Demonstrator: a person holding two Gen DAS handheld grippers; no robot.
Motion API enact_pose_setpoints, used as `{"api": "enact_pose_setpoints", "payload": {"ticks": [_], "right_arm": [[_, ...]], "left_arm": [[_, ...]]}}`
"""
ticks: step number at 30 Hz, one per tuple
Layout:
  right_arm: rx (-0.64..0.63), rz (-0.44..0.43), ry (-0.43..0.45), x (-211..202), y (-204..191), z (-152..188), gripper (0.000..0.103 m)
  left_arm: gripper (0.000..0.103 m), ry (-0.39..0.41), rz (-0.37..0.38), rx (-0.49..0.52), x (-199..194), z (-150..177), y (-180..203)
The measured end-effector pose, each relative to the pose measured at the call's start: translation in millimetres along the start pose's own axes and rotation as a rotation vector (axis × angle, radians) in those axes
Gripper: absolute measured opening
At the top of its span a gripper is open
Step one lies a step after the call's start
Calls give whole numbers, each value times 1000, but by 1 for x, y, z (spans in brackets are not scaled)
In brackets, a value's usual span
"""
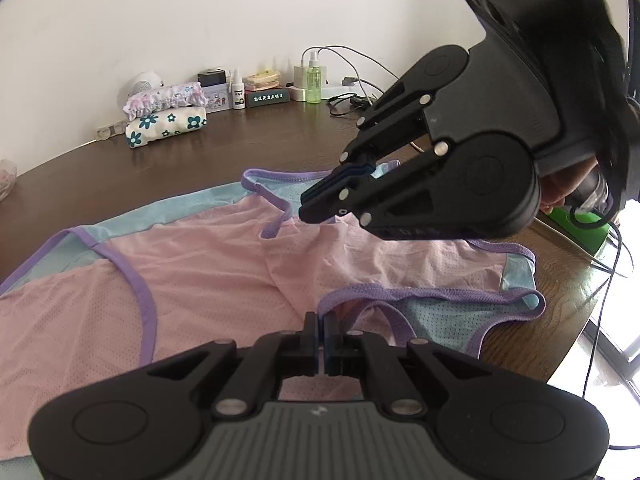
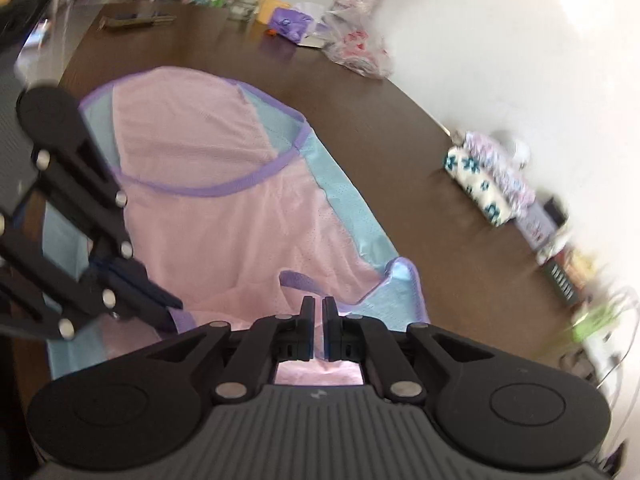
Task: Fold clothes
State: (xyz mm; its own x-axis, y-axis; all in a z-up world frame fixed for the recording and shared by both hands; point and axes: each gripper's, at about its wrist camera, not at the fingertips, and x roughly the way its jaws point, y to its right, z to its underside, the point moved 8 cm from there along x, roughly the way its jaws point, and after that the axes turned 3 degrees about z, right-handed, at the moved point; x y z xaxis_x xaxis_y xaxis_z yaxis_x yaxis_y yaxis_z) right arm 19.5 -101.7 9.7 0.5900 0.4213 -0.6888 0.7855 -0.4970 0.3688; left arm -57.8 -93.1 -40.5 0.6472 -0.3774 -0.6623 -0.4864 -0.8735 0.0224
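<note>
A dark wooden bench carries a pink mesh garment with light-blue panels and purple trim, spread across the bench's near half in the left wrist view, its shoulder straps lying toward the two tools. The right hand-held gripper reaches in over the garment from the bench's right side, its jaws drawn together at a purple strap near the garment's middle; whether fabric is caught between them cannot be told. The left hand-held gripper sits low over the nearer edge of the cloth, jaws nearly shut with only a thin slit between them, at a purple-trimmed strap; a grip there cannot be confirmed either. Along the bench's far edge, against the white wall, rest two folded floral cloths, stacked one on the other, with a green spray bottle, a small white bottle and tangled charger cables further along.
</note>
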Motion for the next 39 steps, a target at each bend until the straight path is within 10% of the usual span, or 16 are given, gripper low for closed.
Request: {"api": "enact_pose_setpoints", "payload": {"ticks": [13,17,19,27,39], "right_arm": [[982,-359,-37,39,37,38,22],[1105,-410,25,52,46,42,20],[1135,-441,7,59,49,43,2],[1096,-565,-163,56,86,25,1],[580,-369,-327,59,79,-20,2]], "left_arm": [[1,-1,1,21,0,0,1],[1,0,1,29,0,0,1],[1,0,-2,27,0,0,1],[1,6,-3,43,0,-1,1],[1,10,1,74,1,-2,3]]}}
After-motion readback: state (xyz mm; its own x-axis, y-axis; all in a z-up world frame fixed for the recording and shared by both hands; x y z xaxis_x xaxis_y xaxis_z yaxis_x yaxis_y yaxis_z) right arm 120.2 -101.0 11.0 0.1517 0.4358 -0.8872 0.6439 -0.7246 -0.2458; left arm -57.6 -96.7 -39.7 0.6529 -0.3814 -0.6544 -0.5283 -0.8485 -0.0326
